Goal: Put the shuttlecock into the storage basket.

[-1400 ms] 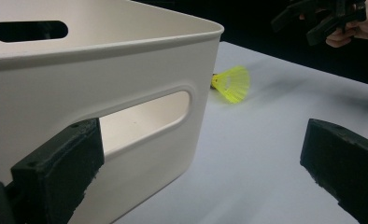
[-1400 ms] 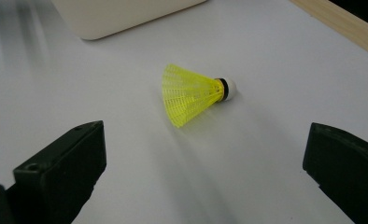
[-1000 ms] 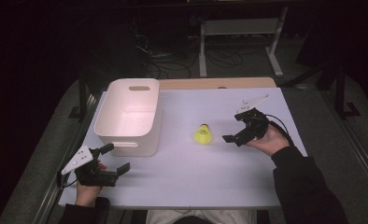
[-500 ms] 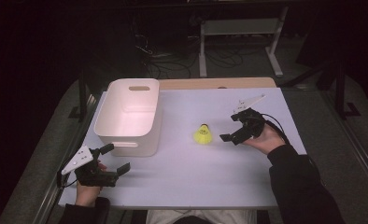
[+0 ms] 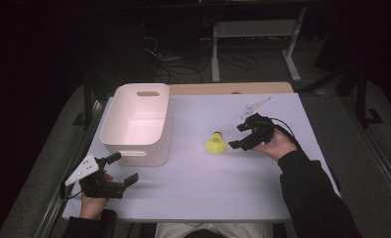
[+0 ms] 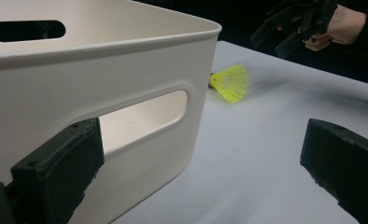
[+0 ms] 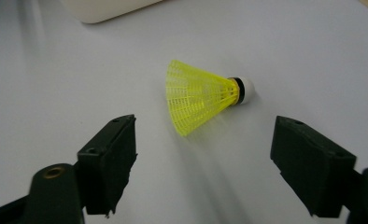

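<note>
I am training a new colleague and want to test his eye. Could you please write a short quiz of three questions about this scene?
1. True or false: the yellow shuttlecock is standing upright on its cork.
2. Which claw is nearer to the shuttlecock? A) the left claw B) the right claw
3. What large thing stands on the table just in front of the left claw?

Key
1. False. It lies on its side, cork to the right in the right gripper view.
2. B. Its jaws have just been closing, but the shuttlecock lies ahead of them, untouched.
3. The white bin, with handle slots in its walls.
</note>
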`<action>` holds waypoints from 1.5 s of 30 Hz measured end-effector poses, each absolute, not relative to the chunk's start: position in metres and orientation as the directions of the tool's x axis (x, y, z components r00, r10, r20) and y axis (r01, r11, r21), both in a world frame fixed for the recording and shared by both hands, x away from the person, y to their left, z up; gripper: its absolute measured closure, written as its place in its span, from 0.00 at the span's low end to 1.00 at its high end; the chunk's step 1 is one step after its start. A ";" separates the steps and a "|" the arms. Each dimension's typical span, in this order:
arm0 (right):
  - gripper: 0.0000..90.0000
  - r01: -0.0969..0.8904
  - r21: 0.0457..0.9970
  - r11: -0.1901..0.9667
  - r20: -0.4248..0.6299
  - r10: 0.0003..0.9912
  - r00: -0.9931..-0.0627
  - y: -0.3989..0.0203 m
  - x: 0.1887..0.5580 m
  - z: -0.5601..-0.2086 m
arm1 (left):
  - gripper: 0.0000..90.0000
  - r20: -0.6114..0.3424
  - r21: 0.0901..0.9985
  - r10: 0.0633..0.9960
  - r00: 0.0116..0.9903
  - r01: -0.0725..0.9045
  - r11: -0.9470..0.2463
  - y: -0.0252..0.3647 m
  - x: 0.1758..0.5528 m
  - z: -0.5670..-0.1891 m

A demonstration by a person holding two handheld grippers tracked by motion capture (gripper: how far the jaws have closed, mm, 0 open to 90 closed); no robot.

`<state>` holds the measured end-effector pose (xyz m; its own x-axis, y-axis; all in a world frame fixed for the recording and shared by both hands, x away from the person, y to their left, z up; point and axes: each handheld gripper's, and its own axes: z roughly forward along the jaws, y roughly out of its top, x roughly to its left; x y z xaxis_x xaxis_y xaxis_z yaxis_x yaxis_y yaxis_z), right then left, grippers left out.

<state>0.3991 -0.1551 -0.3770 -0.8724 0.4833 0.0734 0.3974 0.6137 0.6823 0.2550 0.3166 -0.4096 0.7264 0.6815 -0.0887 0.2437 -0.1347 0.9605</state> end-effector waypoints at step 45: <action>0.99 0.459 0.597 0.658 0.074 0.524 -0.848 -0.133 0.425 -0.412 | 0.00 -0.090 0.960 0.677 0.730 0.244 -0.136 0.316 0.255 -0.410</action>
